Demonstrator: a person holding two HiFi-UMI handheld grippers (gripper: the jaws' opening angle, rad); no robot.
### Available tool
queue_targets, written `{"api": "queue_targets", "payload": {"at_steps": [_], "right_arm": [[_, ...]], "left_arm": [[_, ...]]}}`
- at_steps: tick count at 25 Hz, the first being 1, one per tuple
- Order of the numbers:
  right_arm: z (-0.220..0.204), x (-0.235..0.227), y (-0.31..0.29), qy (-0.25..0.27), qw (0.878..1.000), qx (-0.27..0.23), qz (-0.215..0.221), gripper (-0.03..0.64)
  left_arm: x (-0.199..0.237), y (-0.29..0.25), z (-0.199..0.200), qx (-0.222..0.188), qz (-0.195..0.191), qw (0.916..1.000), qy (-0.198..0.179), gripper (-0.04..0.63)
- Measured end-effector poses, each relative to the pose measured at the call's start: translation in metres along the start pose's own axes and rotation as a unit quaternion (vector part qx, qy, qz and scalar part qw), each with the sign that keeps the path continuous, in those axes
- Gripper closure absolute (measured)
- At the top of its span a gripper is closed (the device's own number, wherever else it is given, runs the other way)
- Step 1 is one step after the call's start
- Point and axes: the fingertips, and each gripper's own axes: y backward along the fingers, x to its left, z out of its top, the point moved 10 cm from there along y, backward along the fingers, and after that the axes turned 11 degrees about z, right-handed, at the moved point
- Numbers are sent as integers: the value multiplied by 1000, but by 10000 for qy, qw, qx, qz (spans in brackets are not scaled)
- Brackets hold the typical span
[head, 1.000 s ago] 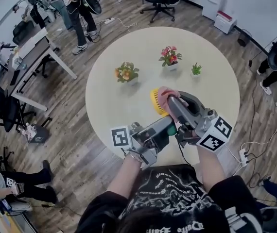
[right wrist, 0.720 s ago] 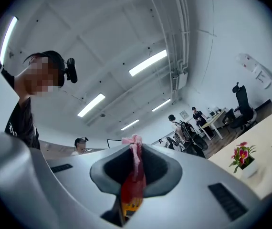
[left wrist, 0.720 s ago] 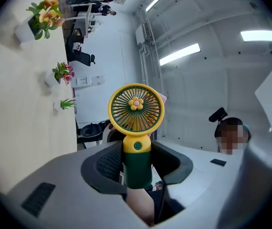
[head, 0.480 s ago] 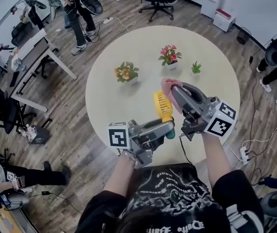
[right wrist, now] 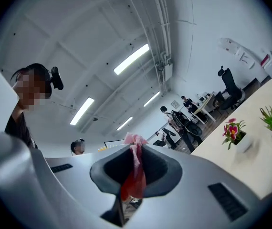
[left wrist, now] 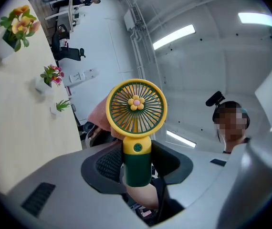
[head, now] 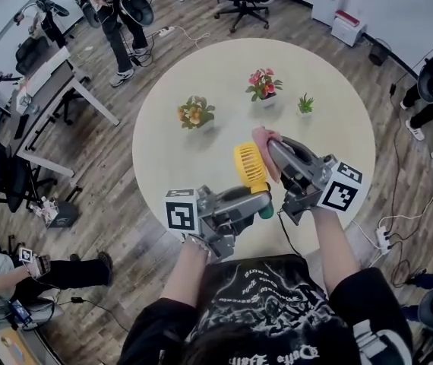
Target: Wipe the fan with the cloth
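— Head view first: where is the fan (head: 251, 167)?
— Lifted off the round desk (head: 201, 74), above its near part. The left claw (head: 258, 201) is clamped on the green handle, with the yellow head beyond its tips.
— Does the left gripper view agree?
— Yes. The two jaws press the handle from either side. The head stands upright above them, its grille and little flower facing the camera.
— And the cloth (head: 262, 136)?
— It is pink and pinched in the right claw (head: 271, 152), whose jaws are closed tight on it. It sits right at the back of the fan's head. The left gripper view shows it peeking out behind the rim.
— Anything else on the desk?
— Three small potted plants (head: 262, 86) stand toward the far side, well apart from the fan.
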Motion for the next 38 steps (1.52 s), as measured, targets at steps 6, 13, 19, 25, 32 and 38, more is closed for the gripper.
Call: {"api": "queue_targets", "payload": {"at_steps": [6, 13, 19, 25, 32, 38], "right_arm": [[-9, 4, 3, -315, 9993, 29, 184, 571], [-20, 20, 5, -230, 9978, 13, 614, 571], [-28, 31, 4, -394, 9947, 191, 933, 572], [-38, 35, 2, -687, 9939, 197, 834, 572], [-63, 48, 8, -902, 9933, 208, 688, 572], [-88, 57, 9, -995, 9919, 603, 514, 571]], "left_arm": [[-2, 3, 0, -26, -64, 10000, 7, 397], [-2, 9, 0, -219, -161, 9996, 91, 397], [-3, 15, 6, -397, 0, 9992, 27, 397], [2, 26, 8, -1064, 7, 9941, 221, 397], [4, 43, 10, -2127, -227, 9735, 807, 397], [6, 46, 6, -2509, -545, 9602, 1097, 397]]}}
